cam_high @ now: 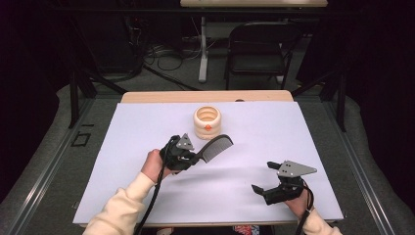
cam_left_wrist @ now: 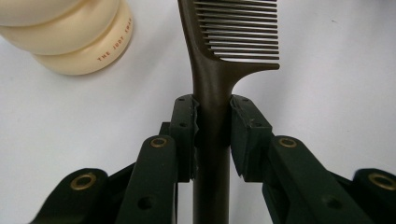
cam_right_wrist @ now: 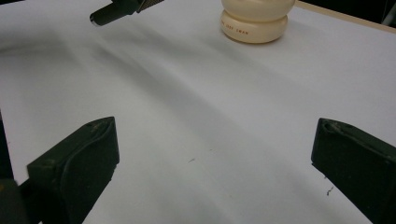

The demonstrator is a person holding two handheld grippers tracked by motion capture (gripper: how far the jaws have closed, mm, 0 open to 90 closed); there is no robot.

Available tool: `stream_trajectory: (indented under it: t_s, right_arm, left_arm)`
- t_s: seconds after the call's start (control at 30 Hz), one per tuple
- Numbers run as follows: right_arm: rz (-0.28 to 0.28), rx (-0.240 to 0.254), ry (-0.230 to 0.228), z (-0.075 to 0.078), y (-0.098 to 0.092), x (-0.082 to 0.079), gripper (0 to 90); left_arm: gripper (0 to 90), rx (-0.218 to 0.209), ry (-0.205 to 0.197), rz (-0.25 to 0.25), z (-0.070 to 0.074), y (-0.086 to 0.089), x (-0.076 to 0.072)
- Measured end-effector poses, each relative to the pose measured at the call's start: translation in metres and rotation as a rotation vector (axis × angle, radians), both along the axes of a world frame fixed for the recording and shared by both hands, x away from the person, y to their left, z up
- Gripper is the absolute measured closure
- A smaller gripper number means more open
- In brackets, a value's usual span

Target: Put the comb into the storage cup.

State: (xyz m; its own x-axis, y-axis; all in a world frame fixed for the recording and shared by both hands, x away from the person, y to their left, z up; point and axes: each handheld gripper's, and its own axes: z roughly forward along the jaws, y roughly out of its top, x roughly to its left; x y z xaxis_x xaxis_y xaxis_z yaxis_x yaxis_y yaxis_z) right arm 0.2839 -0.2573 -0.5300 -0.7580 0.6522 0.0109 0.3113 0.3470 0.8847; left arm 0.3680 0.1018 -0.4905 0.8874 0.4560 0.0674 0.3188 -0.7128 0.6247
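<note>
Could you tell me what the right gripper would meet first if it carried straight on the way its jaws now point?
Probably nothing soon. The right gripper, jaws open and empty, points across bare white table. Farther off, the cream ringed holder stands slightly right of that line, and the comb held in the left gripper lies left; depth is unclear.

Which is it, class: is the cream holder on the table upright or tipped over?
Upright. The holder stands on its base on the table, its round opening facing up in the high view.

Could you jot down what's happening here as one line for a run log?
left gripper: shut on comb handle, lifted | right gripper: open, nothing held | cup: upright on table
</note>
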Motion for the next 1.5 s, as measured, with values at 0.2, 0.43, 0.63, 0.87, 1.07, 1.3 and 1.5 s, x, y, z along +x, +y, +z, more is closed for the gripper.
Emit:
stream_trajectory:
  t_s: [0.2, 0.43, 0.63, 0.87, 1.07, 1.3, 1.5]
  right_arm:
    - [-0.002, 0.0, -0.001, 0.0, 0.0, 0.0, 0.4]
    - [-0.002, -0.001, -0.001, 0.0, 0.0, 0.0, 0.4]
    - [-0.003, 0.0, -0.002, 0.0, 0.0, 0.0, 0.4]
    - [-0.004, -0.002, -0.006, 0.0, 0.0, 0.0, 0.4]
    - [-0.003, -0.002, 0.002, 0.0, 0.0, 0.0, 0.4]
    - [-0.005, 0.001, 0.001, 0.0, 0.0, 0.0, 0.3]
    - [-0.008, 0.003, 0.006, 0.0, 0.0, 0.0, 0.0]
  left_arm:
    - [72.7, -0.024, -0.021, 0.027, 0.0, 0.008, -0.001]
    - [72.7, -0.057, -0.04, 0.058, -0.002, 0.015, -0.002]
    - [72.7, -0.09, -0.063, 0.081, -0.001, 0.022, -0.004]
    - [72.7, -0.126, -0.086, 0.109, 0.001, 0.031, -0.004]
    - [72.7, -0.146, -0.095, 0.13, 0.0, 0.035, -0.002]
    - [72.7, -0.161, -0.119, 0.153, 0.001, 0.039, 0.0]
    - [72.7, -0.183, -0.13, 0.174, 0.002, 0.044, 0.002]
